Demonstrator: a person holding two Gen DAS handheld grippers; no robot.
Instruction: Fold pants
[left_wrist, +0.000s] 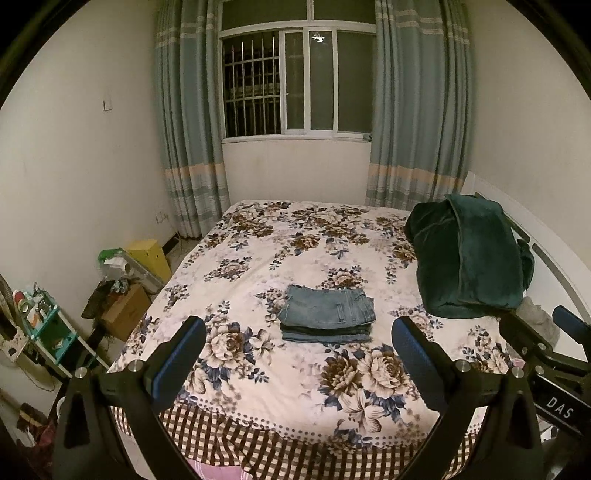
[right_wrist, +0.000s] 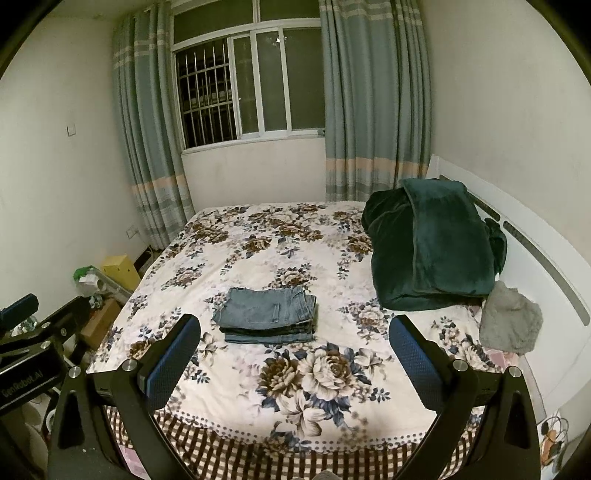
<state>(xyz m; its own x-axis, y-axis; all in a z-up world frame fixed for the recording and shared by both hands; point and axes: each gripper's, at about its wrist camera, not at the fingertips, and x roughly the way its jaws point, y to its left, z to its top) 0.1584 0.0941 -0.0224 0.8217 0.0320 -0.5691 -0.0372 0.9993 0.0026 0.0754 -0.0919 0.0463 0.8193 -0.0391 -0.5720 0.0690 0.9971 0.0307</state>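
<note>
Bedroom with a barred window (left_wrist: 280, 81), teal curtains (left_wrist: 188, 122) and a floral bed (left_wrist: 258, 243) filling most of both views. I've got both grippers held back over the near edge, left gripper (left_wrist: 297, 341) and right gripper (right_wrist: 294, 339), fingers spread wide on each and holding nothing.

The pants (left_wrist: 327, 314) are faded blue jeans, sitting well in from the near edge, roughly mid-bed, already stacked into a tidy rectangle of several layers with a back pocket facing up. Looks basically done to me.

Handling-wise I'd guess denim like that is fairly heavy, soft but with some body, not slippery. If I had to move it, I'd pinch the folded edges on both short sides so the layers stay together.

A dark green blanket (right_wrist: 428, 243) is heaped near the far right corner.
</note>
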